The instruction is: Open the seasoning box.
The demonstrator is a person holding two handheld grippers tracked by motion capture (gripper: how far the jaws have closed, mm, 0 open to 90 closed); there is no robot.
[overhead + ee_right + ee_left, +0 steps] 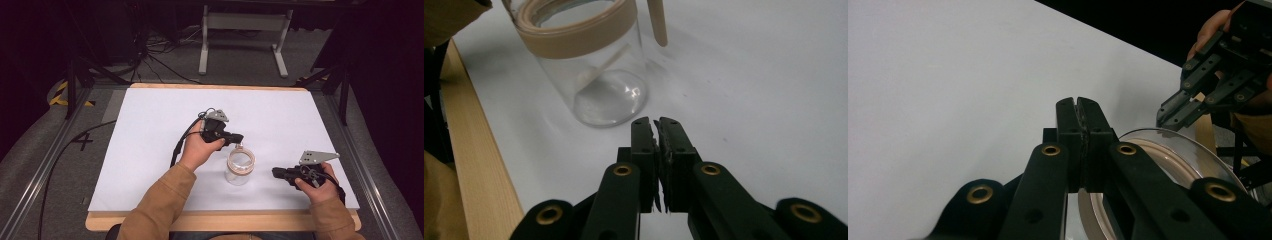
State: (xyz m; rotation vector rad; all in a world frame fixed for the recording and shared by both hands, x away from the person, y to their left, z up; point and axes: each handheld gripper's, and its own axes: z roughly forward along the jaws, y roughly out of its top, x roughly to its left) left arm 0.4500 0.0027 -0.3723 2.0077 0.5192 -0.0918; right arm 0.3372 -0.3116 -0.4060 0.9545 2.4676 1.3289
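Note:
A clear glass jar [239, 170] with a tan band around its rim stands upright on the white table top [150, 130]. My left gripper [239, 137] hovers just behind the jar's rim; its jaws are shut with nothing visible between them [1079, 107], and the jar's rim [1168, 155] lies below and to their right. My right gripper [276, 173] lies low to the right of the jar, pointing at it, jaws shut and empty [656, 125]. The jar [594, 65] stands a short way ahead of it. A tan strap [657, 22] hangs beside the rim.
The white sheet lies on a wooden board whose front edge [225, 220] runs close to the person's sleeves. A metal frame [35, 170] borders the table on both sides. Cables and a white stand [245, 30] are on the floor beyond.

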